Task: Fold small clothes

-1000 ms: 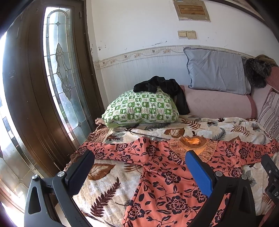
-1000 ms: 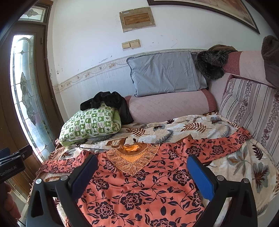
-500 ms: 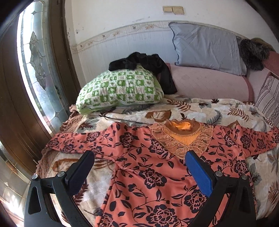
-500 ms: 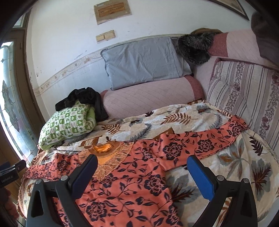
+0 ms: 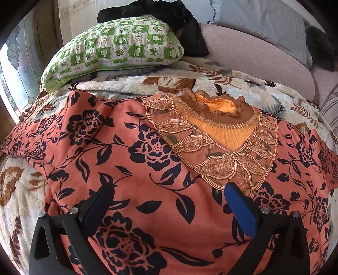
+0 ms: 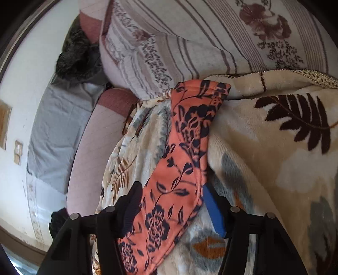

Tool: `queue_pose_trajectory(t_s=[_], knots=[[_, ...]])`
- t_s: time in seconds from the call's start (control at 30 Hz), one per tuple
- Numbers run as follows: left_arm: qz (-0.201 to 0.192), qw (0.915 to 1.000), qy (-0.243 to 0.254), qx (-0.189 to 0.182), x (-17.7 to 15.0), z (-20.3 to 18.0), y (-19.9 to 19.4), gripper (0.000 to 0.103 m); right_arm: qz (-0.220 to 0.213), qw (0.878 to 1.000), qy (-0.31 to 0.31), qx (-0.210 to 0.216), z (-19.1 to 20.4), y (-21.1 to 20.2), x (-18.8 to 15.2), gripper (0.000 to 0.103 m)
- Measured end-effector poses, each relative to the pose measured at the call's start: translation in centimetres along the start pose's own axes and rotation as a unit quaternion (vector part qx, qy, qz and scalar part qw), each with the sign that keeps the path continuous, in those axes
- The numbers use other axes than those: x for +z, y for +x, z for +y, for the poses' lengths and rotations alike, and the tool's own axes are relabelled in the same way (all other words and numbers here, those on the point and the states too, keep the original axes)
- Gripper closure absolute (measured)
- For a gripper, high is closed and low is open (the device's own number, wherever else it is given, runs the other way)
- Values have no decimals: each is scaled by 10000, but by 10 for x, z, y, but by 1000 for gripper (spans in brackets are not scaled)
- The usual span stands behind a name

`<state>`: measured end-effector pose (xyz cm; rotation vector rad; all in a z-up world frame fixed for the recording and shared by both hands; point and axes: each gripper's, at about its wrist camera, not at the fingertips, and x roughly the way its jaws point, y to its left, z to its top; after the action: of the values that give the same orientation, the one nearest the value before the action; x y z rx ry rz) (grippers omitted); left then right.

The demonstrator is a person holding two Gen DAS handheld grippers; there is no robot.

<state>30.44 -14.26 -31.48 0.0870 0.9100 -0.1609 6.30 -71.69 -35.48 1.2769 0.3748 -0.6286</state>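
A coral top with dark floral print (image 5: 152,152) lies spread flat on the bed, its embroidered orange collar (image 5: 219,118) facing up. My left gripper (image 5: 169,190) is open, low over the chest of the top just below the collar. In the right wrist view, the top's right sleeve (image 6: 188,148) stretches across the blanket toward a striped cushion. My right gripper (image 6: 171,190) is open, tilted sideways, with its fingers on either side of the sleeve, not closed on it.
A leaf-print blanket (image 5: 243,84) covers the bed. A green checked pillow (image 5: 118,46) with black clothing (image 5: 177,12) on it sits at the back left. A pink bolster (image 5: 264,55) and grey pillow (image 6: 57,127) line the wall. A striped cushion (image 6: 190,46) stands at the right.
Both grippers have dropped down close to the top. The left moved in over the chest below the collar. The right swung right and rolled sideways to straddle the right sleeve.
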Motion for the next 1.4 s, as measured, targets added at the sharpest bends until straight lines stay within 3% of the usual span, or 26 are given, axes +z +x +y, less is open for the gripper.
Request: queue_pose_trajectory(t_s=[0.07,0.2,0.23,0.3,0.4,0.53,0.7,0.9,1.0,1.07,1.1,1.13,1.17,1.2,1.33,1.4], knots=[[14,10000,28,-48,1,-2,1,0,-93,9995,202,-213,-9,12,9,52],[-49,9998,190,-42,3,-6,1,0,-196,9986,310,-372,-18,31,21,76],[-51,9998,215,-14,4,-6,1,0,-214,9987,293,-347,-19,33,24,88],[-61,9998,200,-2,6,-3,0,0,-302,9989,212,-302,-12,31,25,94],[-158,9999,30,-7,12,8,-8,0,-412,9990,-120,139,24,17,18,96],[-327,9991,-267,59,24,33,-25,0,-152,9926,-709,970,104,-1,-13,96],[-644,9942,-728,456,38,84,-47,0,568,9642,-1684,1965,220,-19,-114,96],[-778,9818,-1283,1161,41,157,-49,0,1854,9163,-2635,2377,307,10,-301,96],[-653,9769,-1575,1292,35,190,-47,0,2504,8952,-3084,2019,317,37,-404,92],[-548,9737,-1732,1374,32,208,-44,0,3123,8704,-3489,1519,317,60,-466,88],[-477,9723,-1793,1424,31,216,-42,0,3483,8536,-3672,1231,313,71,-492,79],[-395,9709,-1856,1462,31,223,-39,0,3755,8381,-3822,1025,305,76,-513,64],[-323,9696,-1926,1474,31,229,-37,0,3869,8280,-3948,937,298,79,-526,53],[-256,9682,-2005,1476,30,234,-35,0,3921,8207,-4030,1014,291,78,-533,32],[-39,9622,-2337,1397,29,247,-30,0,3846,8167,-4059,1425,276,60,-519,29],[37,9602,-2440,1362,29,250,-29,0,3900,8248,-3750,1640,273,55,-498,29]])
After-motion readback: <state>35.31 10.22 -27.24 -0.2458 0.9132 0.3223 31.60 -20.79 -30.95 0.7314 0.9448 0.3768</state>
